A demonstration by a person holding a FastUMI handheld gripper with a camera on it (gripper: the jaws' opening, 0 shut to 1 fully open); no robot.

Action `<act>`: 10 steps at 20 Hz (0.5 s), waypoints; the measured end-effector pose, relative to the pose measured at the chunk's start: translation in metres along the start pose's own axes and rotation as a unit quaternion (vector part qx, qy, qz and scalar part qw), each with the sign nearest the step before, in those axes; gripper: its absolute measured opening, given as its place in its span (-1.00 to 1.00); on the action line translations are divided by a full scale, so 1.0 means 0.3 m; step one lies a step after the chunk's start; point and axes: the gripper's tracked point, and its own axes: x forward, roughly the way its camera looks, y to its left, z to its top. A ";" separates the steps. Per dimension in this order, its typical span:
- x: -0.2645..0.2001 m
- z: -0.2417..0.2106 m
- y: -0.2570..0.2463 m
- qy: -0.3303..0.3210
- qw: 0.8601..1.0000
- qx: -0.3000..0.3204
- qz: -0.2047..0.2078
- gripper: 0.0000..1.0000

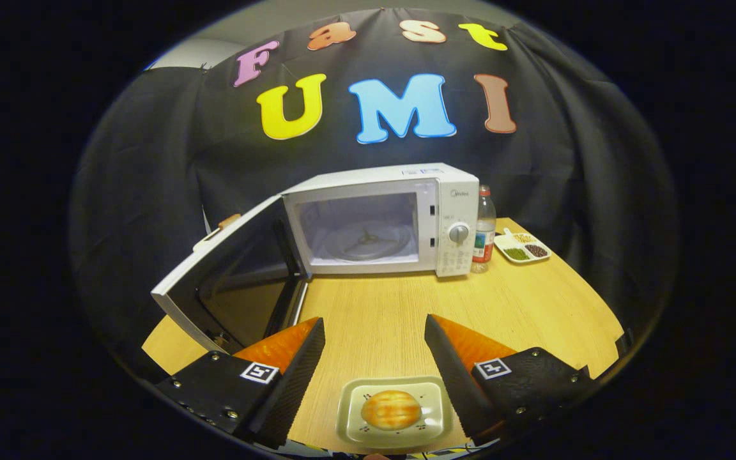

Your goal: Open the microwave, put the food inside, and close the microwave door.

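While the jaws gape over the bun plate (395,418), the microwave (381,220) stands open on the wooden table (534,300).

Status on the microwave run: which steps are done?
Done: microwave door swung wide open, cavity with turntable bare. In hand: tongs open, empty, straddling the bun on its small plate. Left: grasp it, load it, shut the door.

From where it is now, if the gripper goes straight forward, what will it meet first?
Probably the open microwave. The gripper is open, the plate with the bun low between its fingers, bare wooden table ahead. Depth and height are unclear.
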 end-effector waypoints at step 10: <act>0.042 -0.352 -0.038 0.141 0.990 -0.006 -0.009 0.93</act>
